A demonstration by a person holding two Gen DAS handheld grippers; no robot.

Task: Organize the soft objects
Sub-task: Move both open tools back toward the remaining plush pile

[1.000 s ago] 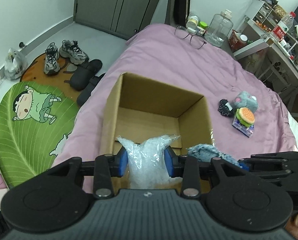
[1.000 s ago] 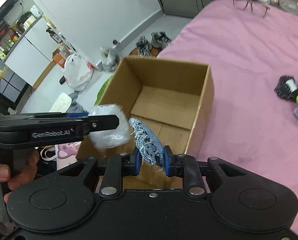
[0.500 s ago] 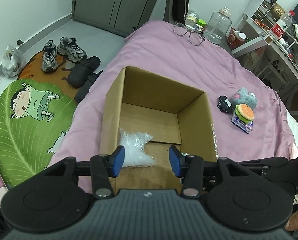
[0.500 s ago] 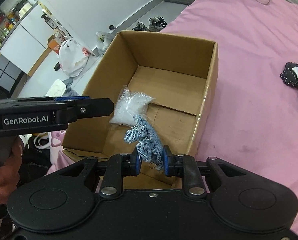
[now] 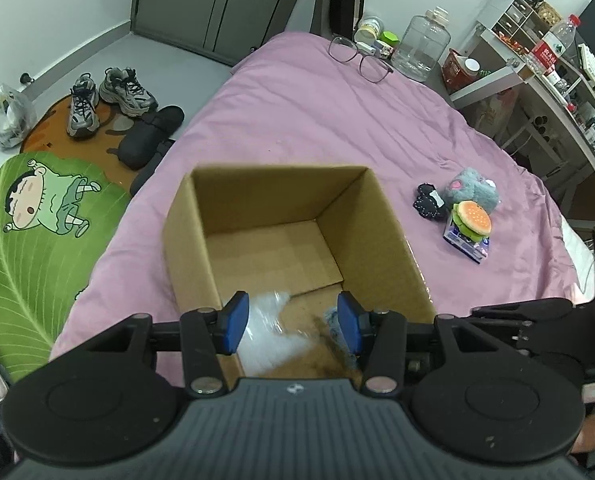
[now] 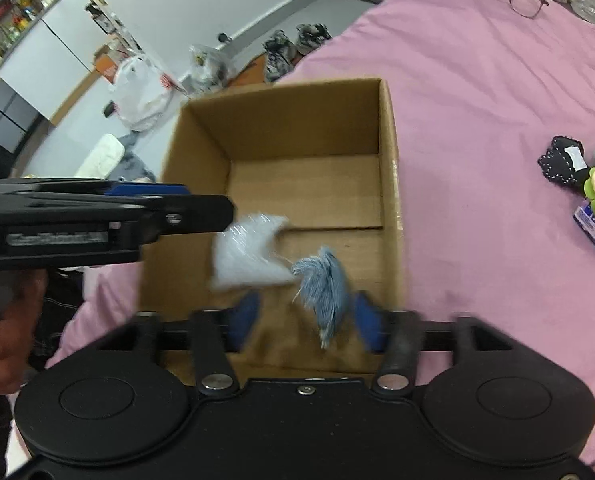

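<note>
An open cardboard box (image 5: 381, 248) stands on the pink bed. A white crinkly plastic bag (image 5: 269, 340) lies on the box floor, near its front left. My left gripper (image 5: 293, 322) hangs open above it with nothing between its blue pads. My right gripper (image 6: 305, 320) is over the box's near side and its jaws are opening. A frayed blue denim scrap (image 6: 327, 288) is blurred between them, loose from the pads and beside the bag (image 6: 249, 256). A grey plush (image 5: 473, 194), a burger plush (image 5: 471, 218) and a black soft item (image 5: 429, 202) lie on the bed, right of the box.
Glasses (image 5: 361, 60) and a clear water jug (image 5: 421, 52) sit at the bed's far end. Shoes (image 5: 109, 96) and a green cartoon rug (image 5: 29, 232) are on the floor to the left. A cluttered desk (image 5: 557, 80) stands at the right.
The left gripper opened and the white bag dropped into the box. The right gripper, shut on the denim scrap until now, has spread its jaws and the scrap is loose over the box.
</note>
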